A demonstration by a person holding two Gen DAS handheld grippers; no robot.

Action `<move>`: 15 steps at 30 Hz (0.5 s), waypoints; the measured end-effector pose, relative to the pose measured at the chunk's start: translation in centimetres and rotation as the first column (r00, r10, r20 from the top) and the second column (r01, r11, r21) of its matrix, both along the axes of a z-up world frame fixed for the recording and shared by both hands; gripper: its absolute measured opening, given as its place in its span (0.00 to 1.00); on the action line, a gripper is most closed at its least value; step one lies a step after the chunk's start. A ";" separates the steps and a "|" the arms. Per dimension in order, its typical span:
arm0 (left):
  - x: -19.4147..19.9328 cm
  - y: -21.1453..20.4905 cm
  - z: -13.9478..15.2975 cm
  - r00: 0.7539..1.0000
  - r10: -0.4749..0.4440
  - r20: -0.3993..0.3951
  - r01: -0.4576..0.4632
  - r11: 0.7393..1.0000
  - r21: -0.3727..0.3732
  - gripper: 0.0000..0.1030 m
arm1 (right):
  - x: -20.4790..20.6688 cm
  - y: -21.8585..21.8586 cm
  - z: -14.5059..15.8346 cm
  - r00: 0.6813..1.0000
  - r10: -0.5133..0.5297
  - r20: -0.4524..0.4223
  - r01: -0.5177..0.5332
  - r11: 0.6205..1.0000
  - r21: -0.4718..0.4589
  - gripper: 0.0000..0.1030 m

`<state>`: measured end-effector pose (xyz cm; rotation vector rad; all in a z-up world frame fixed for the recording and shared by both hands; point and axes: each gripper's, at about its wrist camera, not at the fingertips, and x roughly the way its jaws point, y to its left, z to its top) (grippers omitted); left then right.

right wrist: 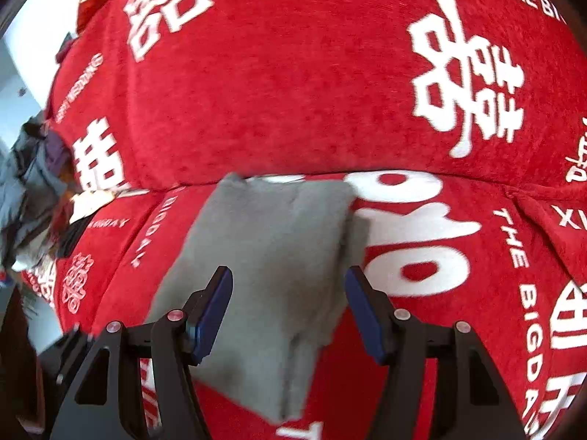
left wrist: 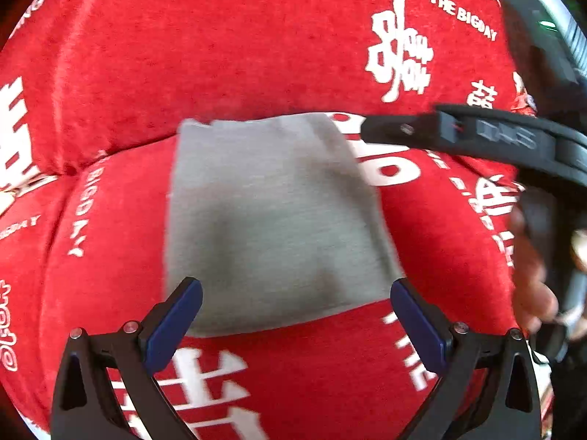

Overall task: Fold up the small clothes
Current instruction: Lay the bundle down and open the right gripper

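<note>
Grey knit folded cloth (left wrist: 271, 216) flat on plush red cover (left wrist: 220, 55), both tongs (left wrist: 295, 293) (right wrist: 288, 282) spread.

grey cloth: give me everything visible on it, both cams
The grey cloth is a small plain piece, soft and knit-like, with no print. It lies folded into a rough rectangle, with a layered edge showing on its right side in the right wrist view. It rests flat on the red cover with white lettering, its far edge near the seam between two cushions. Both tools, left and right, are open above its near edge; neither grips it. The image is slightly blurred.
</note>
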<state>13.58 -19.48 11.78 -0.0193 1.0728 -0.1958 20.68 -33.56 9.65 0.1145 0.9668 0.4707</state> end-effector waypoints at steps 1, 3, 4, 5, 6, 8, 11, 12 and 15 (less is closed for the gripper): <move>-0.1 0.8 -0.2 1.000 0.011 -0.005 -0.011 1.000 -0.005 1.00 | -0.6 0.7 -0.2 1.000 0.018 -0.003 -0.018 1.000 0.013 0.66; -0.5 2.0 -0.6 0.999 0.032 -0.016 -0.032 0.999 -0.017 1.00 | -1.6 2.1 -0.6 0.998 0.064 -0.023 -0.063 0.997 0.039 0.66; -0.4 2.7 -1.0 0.999 0.044 -0.022 -0.044 0.999 -0.017 1.00 | -1.7 2.7 -1.0 0.996 0.082 -0.032 -0.080 0.996 0.048 0.65; -0.4 3.1 -1.4 0.998 0.054 -0.027 -0.055 0.998 -0.011 1.00 | -1.8 3.4 -1.6 0.994 0.097 -0.050 -0.095 0.994 0.055 0.65; -0.4 3.6 -1.8 0.997 0.065 -0.034 -0.065 0.998 -0.004 1.00 | -1.7 4.0 -2.4 0.991 0.108 -0.074 -0.104 0.993 0.053 0.65; -0.5 4.8 -2.5 0.996 0.078 -0.050 -0.078 0.997 0.000 1.00 | -1.2 4.2 -4.0 0.992 0.074 -0.104 -0.076 0.997 -0.012 0.65; -0.5 6.6 -3.3 0.993 0.081 -0.081 -0.082 0.997 -0.008 1.00 | -0.7 2.6 -6.2 0.987 0.000 -0.159 -0.006 0.999 -0.033 0.59; -0.5 7.4 -3.5 0.992 0.081 -0.095 -0.084 0.996 -0.031 1.00 | -1.0 2.0 -5.9 0.986 0.000 -0.165 0.001 1.000 0.006 0.60; 0.8 10.2 -4.0 0.984 0.108 -0.142 -0.121 0.989 -0.083 1.00 | -2.4 0.0 -4.1 0.992 -0.031 -0.126 0.032 0.999 0.008 0.76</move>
